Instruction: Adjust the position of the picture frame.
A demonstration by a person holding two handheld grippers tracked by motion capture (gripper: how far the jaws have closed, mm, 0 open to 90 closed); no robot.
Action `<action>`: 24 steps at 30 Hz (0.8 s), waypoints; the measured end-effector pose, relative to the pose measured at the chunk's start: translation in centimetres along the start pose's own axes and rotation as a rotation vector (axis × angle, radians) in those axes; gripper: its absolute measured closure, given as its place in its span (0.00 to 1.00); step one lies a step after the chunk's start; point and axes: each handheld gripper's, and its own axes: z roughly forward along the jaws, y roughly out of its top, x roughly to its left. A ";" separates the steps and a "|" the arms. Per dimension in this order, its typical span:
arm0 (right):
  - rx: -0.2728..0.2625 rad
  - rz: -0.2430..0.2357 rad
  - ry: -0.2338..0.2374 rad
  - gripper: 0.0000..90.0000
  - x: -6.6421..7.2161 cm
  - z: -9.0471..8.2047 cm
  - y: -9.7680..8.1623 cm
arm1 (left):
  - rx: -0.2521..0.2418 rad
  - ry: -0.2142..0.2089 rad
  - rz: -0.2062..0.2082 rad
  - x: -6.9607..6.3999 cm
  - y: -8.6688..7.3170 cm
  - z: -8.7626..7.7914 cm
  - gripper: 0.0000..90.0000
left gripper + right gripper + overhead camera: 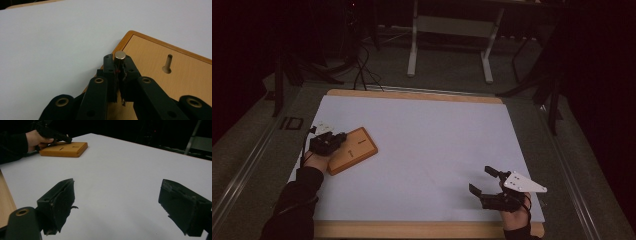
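Left gripper [120,65] clamps metal pin [120,58] over wooden block [175,82]

The work surface is a wooden table [422,229] whose light timber edge shows along the near and far sides. A white sheet [437,150] covers almost the whole top and lies flat on it. One wooden block [353,150] rests directly on the sheet near its left edge, turned at an angle to the table's sides. The block's top face is paler than its rim and carries a keyhole-shaped slot [167,64]. The table stands on a grey floor [447,70].
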 end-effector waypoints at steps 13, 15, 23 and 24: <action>0.000 0.005 0.003 0.15 -0.1 0.0 0.0 | -0.006 -0.022 0.030 -0.6 -0.1 -0.4 0.95; 0.000 0.006 0.004 0.15 -0.1 0.0 0.0 | -0.008 -0.021 0.030 -0.7 -0.1 -0.5 0.95; 0.002 0.011 0.006 0.15 -0.1 0.0 0.0 | -0.021 -0.035 0.032 -0.9 -0.2 -1.3 0.95; 0.002 0.014 0.008 0.15 -0.1 0.0 0.0 | -0.031 -0.039 0.031 -1.0 -0.2 -1.5 0.95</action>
